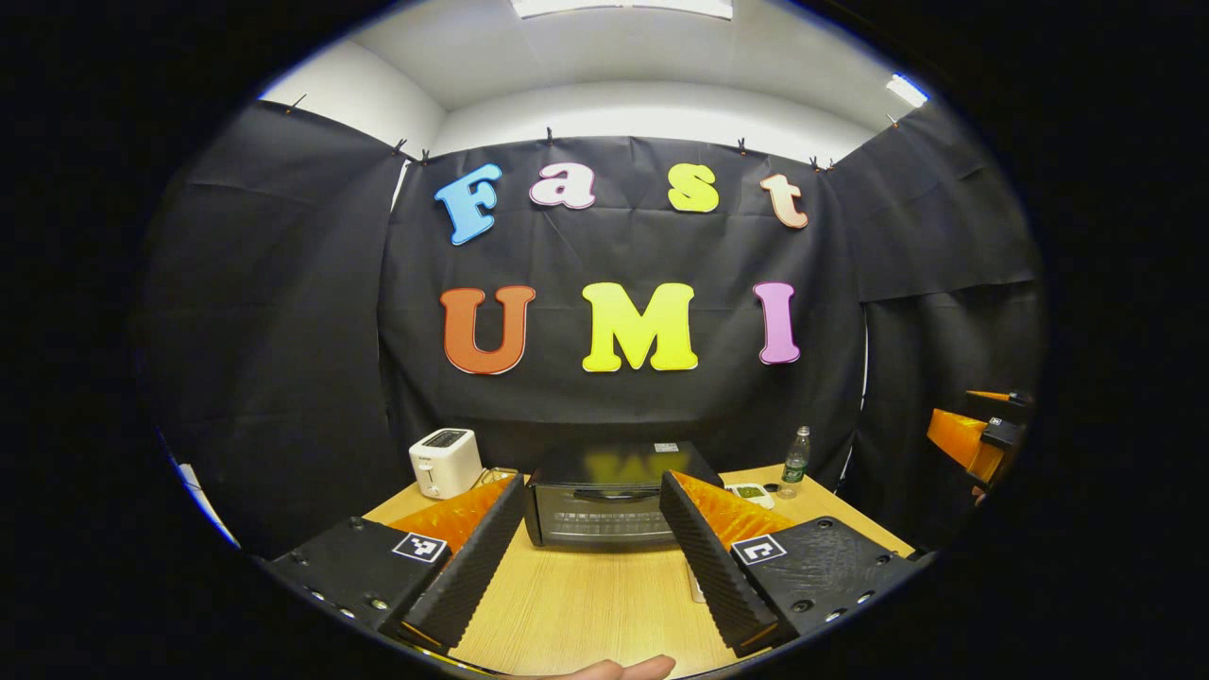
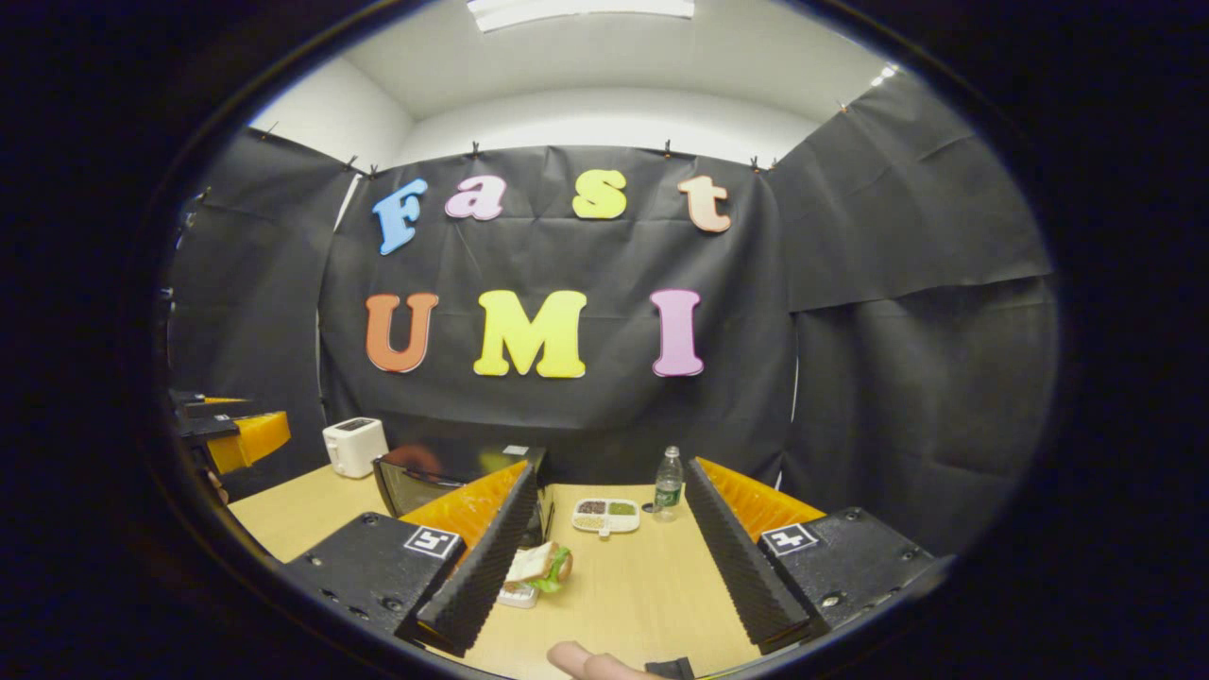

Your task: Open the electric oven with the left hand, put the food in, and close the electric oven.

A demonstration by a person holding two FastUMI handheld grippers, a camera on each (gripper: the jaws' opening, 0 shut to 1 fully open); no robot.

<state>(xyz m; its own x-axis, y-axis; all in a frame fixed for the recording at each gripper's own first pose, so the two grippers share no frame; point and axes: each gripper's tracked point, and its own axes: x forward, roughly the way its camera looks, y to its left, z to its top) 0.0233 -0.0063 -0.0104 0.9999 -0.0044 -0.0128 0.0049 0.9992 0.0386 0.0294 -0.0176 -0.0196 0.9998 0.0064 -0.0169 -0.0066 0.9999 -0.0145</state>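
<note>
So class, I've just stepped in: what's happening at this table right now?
A person holds a gripper in each hand, both open and holding nothing. The left gripper faces the electric oven, whose door is shut. The right gripper hangs over the table near the sandwich. A toaster, a water bottle and a divided snack tray also sit there. Nothing has started yet.

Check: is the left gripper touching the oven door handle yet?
Apart. In the left gripper view, bare table shows between the open left gripper and the oven.
</note>
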